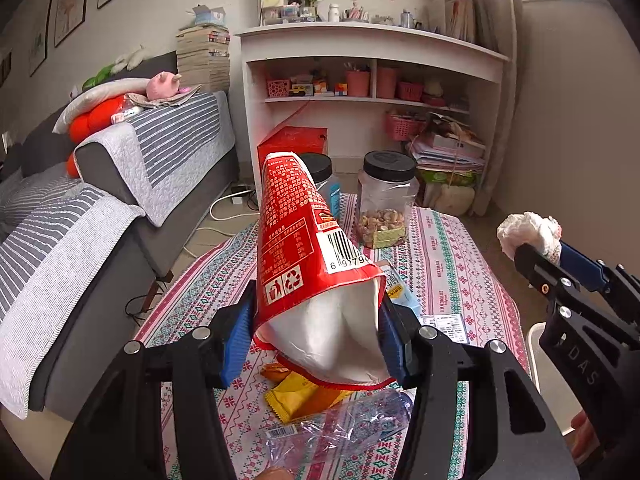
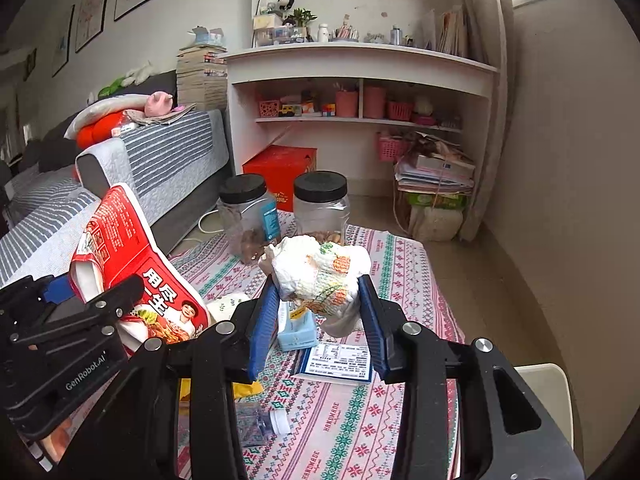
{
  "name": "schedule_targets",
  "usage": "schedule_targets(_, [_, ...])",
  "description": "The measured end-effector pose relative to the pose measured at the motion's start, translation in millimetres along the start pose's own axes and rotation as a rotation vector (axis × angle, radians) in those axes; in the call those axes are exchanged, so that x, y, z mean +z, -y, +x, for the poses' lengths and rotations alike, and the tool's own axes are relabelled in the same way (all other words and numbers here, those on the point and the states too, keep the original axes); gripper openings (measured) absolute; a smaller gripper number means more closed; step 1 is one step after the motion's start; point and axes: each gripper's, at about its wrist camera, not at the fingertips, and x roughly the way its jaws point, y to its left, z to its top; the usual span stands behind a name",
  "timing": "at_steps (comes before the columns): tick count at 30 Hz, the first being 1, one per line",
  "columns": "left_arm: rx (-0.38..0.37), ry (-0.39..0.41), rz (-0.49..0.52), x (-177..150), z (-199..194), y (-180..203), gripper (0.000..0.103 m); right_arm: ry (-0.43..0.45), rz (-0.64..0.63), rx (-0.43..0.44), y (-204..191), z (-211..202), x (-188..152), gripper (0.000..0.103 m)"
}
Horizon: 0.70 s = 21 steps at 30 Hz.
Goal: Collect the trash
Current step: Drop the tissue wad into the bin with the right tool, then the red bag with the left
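My left gripper (image 1: 316, 316) is shut on a crushed red paper noodle cup (image 1: 304, 248) and holds it above the table. The cup also shows in the right wrist view (image 2: 132, 264), with the left gripper (image 2: 80, 304) at far left. My right gripper (image 2: 318, 304) is shut on a crumpled white tissue wad (image 2: 320, 272), held above the table; it also shows in the left wrist view (image 1: 528, 236). On the patterned tablecloth (image 2: 352, 420) lie a yellow wrapper (image 1: 300, 396), a crushed clear plastic bottle (image 1: 344, 428), a small light-blue box (image 2: 298, 330) and a printed card (image 2: 340, 362).
Two clear jars with black lids (image 2: 322, 208) (image 2: 246, 212) stand at the table's far end. A grey sofa with striped covers (image 1: 120, 184) runs along the left. A white shelf unit (image 1: 368, 76) and a red box (image 2: 280, 168) stand behind the table. A pale chair (image 2: 548, 392) is at right.
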Motion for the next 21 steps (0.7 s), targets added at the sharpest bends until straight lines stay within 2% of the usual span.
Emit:
schedule_targets(8, [-0.026,0.004,0.022,-2,-1,19,0.054,0.008,0.017,-0.046,21,-7,-2,0.038])
schedule_targets(21, [-0.089,0.003,0.075,-9,1,60,0.054,0.005,0.096,-0.173,75,-24,-11,0.038])
